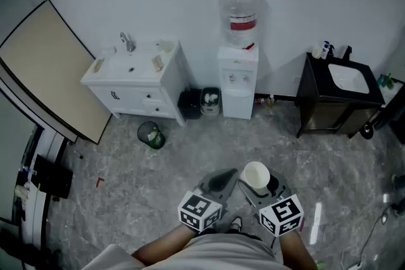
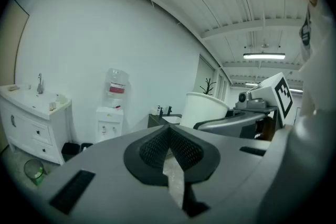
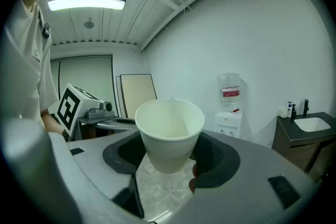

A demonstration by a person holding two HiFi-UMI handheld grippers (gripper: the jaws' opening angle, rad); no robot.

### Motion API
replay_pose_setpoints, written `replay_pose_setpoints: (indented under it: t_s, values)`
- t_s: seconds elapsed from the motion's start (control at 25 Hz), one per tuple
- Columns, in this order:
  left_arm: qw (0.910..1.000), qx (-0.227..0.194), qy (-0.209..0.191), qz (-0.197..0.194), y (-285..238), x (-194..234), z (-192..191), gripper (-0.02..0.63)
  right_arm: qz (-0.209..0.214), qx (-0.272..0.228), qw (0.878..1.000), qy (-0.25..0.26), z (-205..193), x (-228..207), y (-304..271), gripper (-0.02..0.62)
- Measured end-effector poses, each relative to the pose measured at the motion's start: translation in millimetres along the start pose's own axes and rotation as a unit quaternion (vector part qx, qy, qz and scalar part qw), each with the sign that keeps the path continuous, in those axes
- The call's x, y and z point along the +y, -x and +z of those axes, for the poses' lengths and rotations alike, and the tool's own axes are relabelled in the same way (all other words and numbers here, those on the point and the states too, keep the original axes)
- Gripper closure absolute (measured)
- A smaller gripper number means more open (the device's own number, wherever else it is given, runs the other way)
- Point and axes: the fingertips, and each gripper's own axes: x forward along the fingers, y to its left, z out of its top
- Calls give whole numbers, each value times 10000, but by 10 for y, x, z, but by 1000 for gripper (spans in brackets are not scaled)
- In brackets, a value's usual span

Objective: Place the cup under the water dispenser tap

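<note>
**Ana:** Start with the head view. Where is the cup?

**Me:** The cup [image 1: 255, 175] stands upright in my right claw [image 1: 256, 188], low over the floor just in front of me. It is well apart from the water dispenser [image 1: 238, 82], which stands against the far wall between the white sink cabinet [image 1: 136, 82] and the dark sink cabinet [image 1: 335, 101]. My left claw [image 1: 221, 181] hangs just beside the cup.

**Ana:** Any containers there?

**Me:** The bottle [image 1: 239, 9] on top of the dispenser is clear, but I cannot tell its level. The small bin [image 1: 211, 100] beside the dispenser holds pale scraps. The green bucket [image 1: 150, 135] on the floor has something in it that I cannot make out.

**Ana:** And the left gripper view?

**Me:** My left claw's jaws are together with nothing between them.

**Ana:** The right gripper view?

**Me:** The jaws stand wide and are clamped on the cup's lower wall, with its rim above the pads. The inside is white and empty.

**Ana:** How will it handle?

**Me:** I judge it light and thin-walled, probably paper or foam, so it would crush easily. A low hold near the base is likely the stiffest place to grip. It also leaves the mouth free for the tap. The squeeze should be gentle, because an empty cup tips easily.
</note>
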Motion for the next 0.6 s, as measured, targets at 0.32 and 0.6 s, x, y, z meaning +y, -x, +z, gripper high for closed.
replay_pose_setpoints:
  t_s: [0.32,0.6]
  values:
    - [10000,63,-27,58,-218,-75,-30,603,57,-9,10000,-45,-22,-219,99,316]
    - [9998,120,-58,113,-406,-41,-82,603,20,52,10000,-57,-102,-437,59,316]
